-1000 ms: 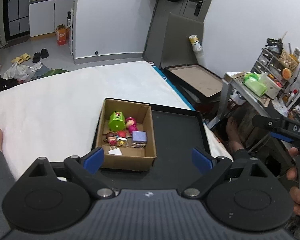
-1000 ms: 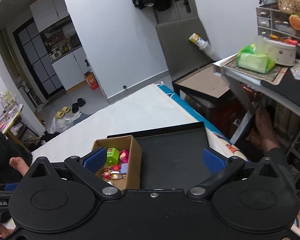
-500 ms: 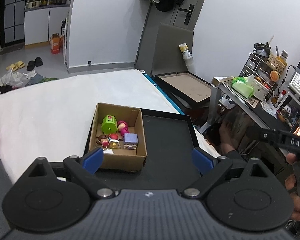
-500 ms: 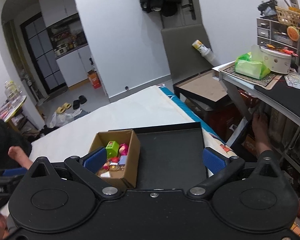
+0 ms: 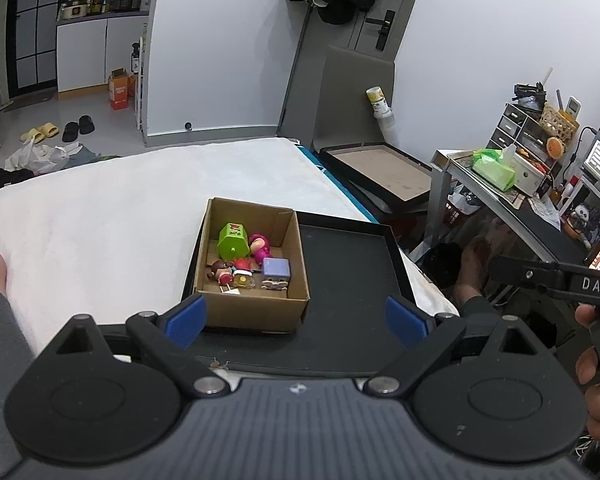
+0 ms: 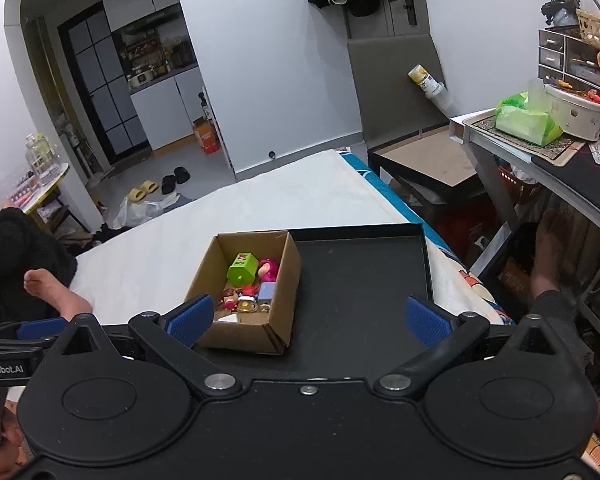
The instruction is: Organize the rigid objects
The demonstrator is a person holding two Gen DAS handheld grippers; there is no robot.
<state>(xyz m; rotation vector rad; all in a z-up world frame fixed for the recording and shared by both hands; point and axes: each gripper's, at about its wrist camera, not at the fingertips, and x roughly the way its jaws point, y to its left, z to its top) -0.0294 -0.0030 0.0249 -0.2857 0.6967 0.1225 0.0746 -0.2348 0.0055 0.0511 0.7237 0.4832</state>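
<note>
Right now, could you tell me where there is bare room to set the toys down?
The black tray is bare right of the cardboard box, out to its right rim. The white bed cover left of the box is bare too. The box itself is crowded with toys.

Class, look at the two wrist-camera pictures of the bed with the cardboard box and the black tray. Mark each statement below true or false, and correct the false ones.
1. The cardboard box stands inside the black tray, at its left end. True.
2. The left gripper is clamped on a toy. False: its fingers are spread wide and hold nothing.
3. The green toy lies inside the box. True.
4. The purple block lies on the bare tray floor. False: it is in the box with the other toys.
5. The right gripper is open and empty. True.
</note>
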